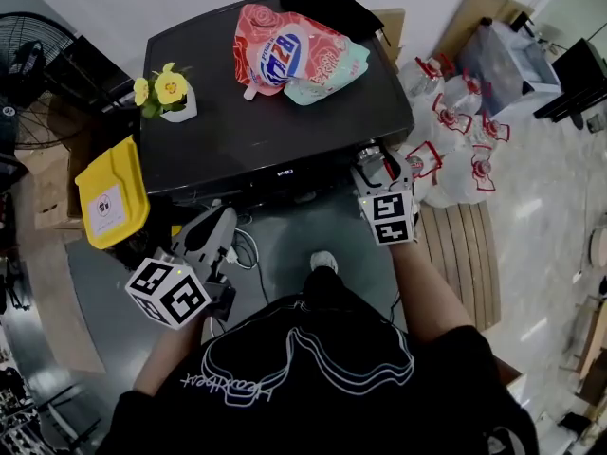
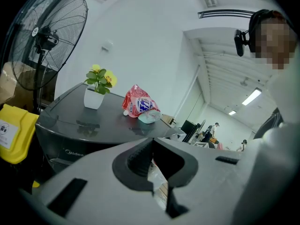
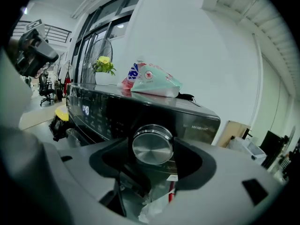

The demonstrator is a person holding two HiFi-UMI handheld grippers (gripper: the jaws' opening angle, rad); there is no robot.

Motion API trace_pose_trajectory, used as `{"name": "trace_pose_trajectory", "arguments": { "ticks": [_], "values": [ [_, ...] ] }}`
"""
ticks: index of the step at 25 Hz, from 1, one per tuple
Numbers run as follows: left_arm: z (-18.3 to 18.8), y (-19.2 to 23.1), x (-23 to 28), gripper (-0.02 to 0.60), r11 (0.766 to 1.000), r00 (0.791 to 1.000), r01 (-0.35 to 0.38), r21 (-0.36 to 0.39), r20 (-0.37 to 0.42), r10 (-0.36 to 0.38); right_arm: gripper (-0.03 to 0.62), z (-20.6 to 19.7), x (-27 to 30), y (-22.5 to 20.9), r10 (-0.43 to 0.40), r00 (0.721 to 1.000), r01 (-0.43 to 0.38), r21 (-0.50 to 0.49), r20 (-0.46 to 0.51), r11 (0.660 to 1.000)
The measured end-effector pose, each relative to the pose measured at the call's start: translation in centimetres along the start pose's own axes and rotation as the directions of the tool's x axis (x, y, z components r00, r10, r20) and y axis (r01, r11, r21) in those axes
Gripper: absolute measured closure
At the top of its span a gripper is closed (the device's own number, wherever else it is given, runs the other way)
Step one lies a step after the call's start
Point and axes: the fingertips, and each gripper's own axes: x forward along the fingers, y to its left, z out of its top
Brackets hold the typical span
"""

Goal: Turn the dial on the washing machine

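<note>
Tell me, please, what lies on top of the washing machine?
A small white pot with yellow flowers, a pink detergent pouch, a mint-green pouch and a black cloth. Whatever lies beneath the pouches and cloth is covered.

Head view: camera sat overhead and looked steeply down on the washer (image 1: 285,126) top from a moderate distance.
Left gripper view: camera sat low off the washer's front-left corner and faced up and across the top, with the fan (image 2: 47,36) at frame left.
Right gripper view: camera sat very near the washer's front at its right end and faced the dial (image 3: 152,145) head-on, the front receding leftward.
All three views shared the plant (image 1: 166,91) and pouch (image 1: 294,53) on the top.
</note>
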Motion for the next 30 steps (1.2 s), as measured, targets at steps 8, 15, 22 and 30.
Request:
{"name": "trace_pose_trajectory", "arguments": {
  "ticks": [8,15,22,30],
  "values": [
    [0.3,1.5,-0.7,0.577,1.000,1.000,-0.021,-0.009,0.014,0.021,0.321,-0.1,0.2,-0.2,-0.063,0.998,0.063,-0.029,0.011,0.998],
    [0.0,2.1,-0.9,0.577,1.000,1.000,-0.017,-0.014,0.011,0.017,0.312,-0.1,0.2,-0.4,-0.055,0.998,0.055,0.013,0.015,0.998],
    [-0.6,2.4,-1.1,0.577,1.000,1.000,-0.012,-0.016,0.005,0.012,0.312,-0.2,0.2,-0.6,-0.049,0.999,0.047,0.062,0.021,0.997],
    [-0.8,2.7,-1.6,0.577,1.000,1.000,-0.018,-0.019,0.011,0.019,0.312,-0.4,0.2,-0.7,-0.036,0.999,0.033,0.115,0.023,0.993]
  ]
}}
